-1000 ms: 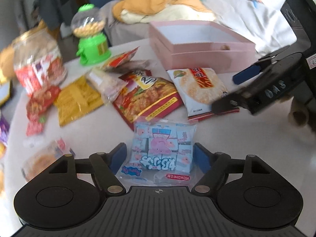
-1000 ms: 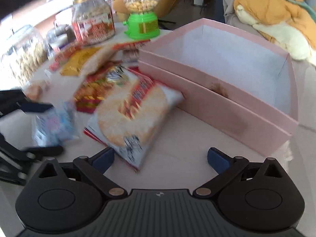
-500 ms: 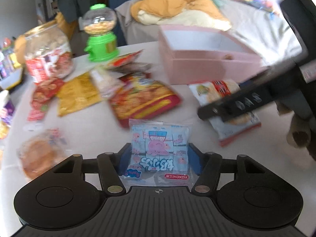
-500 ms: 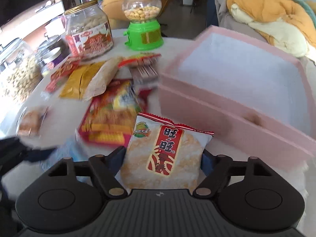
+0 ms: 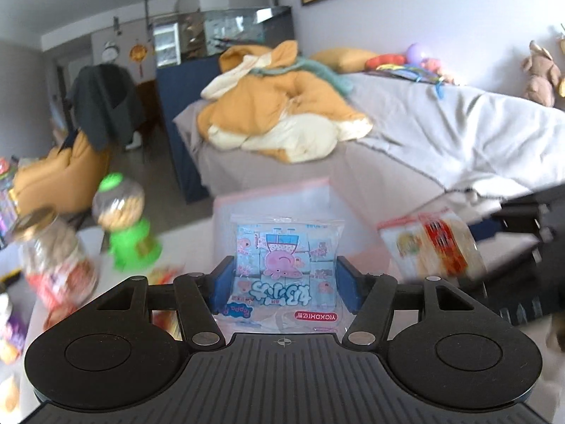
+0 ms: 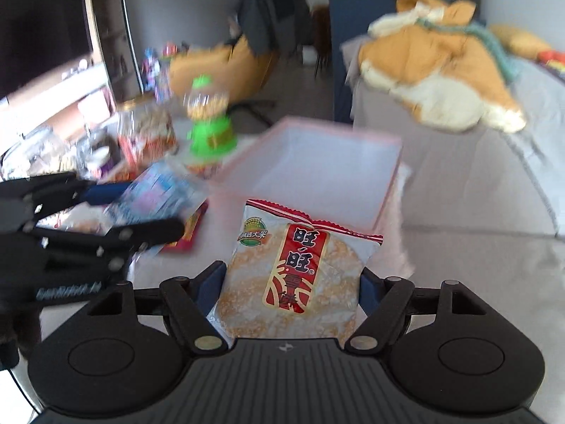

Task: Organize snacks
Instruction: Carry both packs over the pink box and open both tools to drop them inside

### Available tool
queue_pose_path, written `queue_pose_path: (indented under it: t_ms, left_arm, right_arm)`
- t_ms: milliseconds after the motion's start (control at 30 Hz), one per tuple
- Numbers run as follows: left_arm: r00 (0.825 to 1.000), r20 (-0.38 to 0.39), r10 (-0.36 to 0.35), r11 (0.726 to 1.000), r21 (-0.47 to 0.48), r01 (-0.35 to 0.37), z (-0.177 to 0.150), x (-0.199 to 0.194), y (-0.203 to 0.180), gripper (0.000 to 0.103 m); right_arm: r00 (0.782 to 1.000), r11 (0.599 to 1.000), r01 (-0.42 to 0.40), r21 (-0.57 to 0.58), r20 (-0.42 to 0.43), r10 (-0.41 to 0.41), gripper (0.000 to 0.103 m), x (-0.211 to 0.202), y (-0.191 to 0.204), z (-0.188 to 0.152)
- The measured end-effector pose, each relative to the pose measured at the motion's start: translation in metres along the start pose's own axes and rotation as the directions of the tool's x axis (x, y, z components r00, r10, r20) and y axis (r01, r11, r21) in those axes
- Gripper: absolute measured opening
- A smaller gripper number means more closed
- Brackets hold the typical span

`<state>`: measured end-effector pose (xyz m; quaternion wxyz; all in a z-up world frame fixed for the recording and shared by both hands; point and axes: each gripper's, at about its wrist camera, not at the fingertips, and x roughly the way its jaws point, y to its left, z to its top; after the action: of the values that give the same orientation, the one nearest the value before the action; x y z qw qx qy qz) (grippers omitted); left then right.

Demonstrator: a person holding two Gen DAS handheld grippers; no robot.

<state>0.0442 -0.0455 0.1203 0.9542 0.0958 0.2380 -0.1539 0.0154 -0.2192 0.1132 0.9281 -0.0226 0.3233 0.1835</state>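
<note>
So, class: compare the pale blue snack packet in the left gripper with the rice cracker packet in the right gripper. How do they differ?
The blue packet is pale blue with a pink cartoon; the rice cracker packet is white with a red label. The blue packet's print reads upside down; the cracker packet's stands upright. Both are sealed packets, each clamped by its sides, the left gripper and right gripper.

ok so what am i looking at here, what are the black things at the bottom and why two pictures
No robot: a person holds a two-finger claw in each hand, and each carries a camera looking along its fingers. That gives two pictures, with the black part at the bottom being the claw itself. The left claw grips a blue candy bag; the right claw grips a rice cracker pack. Ahead stands an open pink box on a white table, beside a green candy dispenser, a jar and other blurred snack packets.
</note>
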Motion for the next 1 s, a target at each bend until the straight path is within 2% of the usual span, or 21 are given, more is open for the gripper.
queue_pose_path:
  t_ms: [100,167,267,333,433,500,633,733,800,900,1000]
  left_arm:
    - [1.000,0.015,0.006,1.000,-0.007,-0.006,0.020,0.035,0.001,0.066]
    - [1.000,-0.014,-0.018,0.999,-0.047,0.017,0.024,0.068,0.005,0.066]
    - [0.983,-0.105,-0.152,0.974,-0.185,0.131,0.019,0.127,0.025,0.066]
    - [0.980,-0.099,-0.175,0.948,-0.287,0.141,0.013,0.143,0.040,0.061]
    - [0.986,0.031,-0.165,0.913,-0.372,0.165,0.006,0.118,0.065,0.060]
    - [0.985,0.069,-0.157,0.905,-0.389,0.171,0.002,0.096,0.079,0.060]
    - [0.995,0.006,-0.098,0.943,-0.320,0.095,-0.010,0.069,0.098,0.060]
    - [0.997,-0.042,-0.065,0.950,-0.307,0.049,-0.031,0.052,0.109,0.060]
    - [0.997,-0.063,-0.040,0.952,-0.305,0.019,-0.049,0.036,0.119,0.060]
    - [0.996,-0.087,0.026,0.954,-0.296,-0.051,-0.076,0.007,0.139,0.060]
    - [0.987,-0.109,0.120,0.943,-0.299,-0.148,-0.102,-0.018,0.155,0.060]
  right_arm:
    - [1.000,1.000,0.021,-0.008,0.020,-0.021,0.076,0.001,-0.007,0.000]
    - [1.000,1.000,0.018,-0.001,0.007,-0.018,0.076,0.008,-0.011,-0.003]
    - [1.000,1.000,0.008,0.020,-0.022,-0.007,0.076,0.022,-0.018,-0.007]
    - [0.999,1.000,0.011,0.030,-0.038,-0.009,0.076,0.031,-0.022,-0.008]
    - [0.999,0.999,0.029,0.036,-0.037,-0.028,0.076,0.036,-0.028,-0.008]
    - [0.999,0.999,0.051,0.014,0.003,-0.051,0.076,0.033,-0.028,-0.001]
    - [0.996,0.999,0.048,0.026,0.077,-0.050,0.076,0.041,-0.028,0.048]
    - [0.999,0.998,-0.012,0.066,0.039,0.010,0.077,0.080,-0.028,0.099]
    - [1.000,0.996,0.001,0.091,0.006,-0.002,0.077,0.108,-0.029,0.124]
    - [0.995,0.991,0.102,0.081,-0.024,-0.101,0.078,0.133,-0.023,0.136]
    - [0.997,0.994,0.073,0.083,-0.046,-0.070,0.080,0.136,-0.012,0.128]
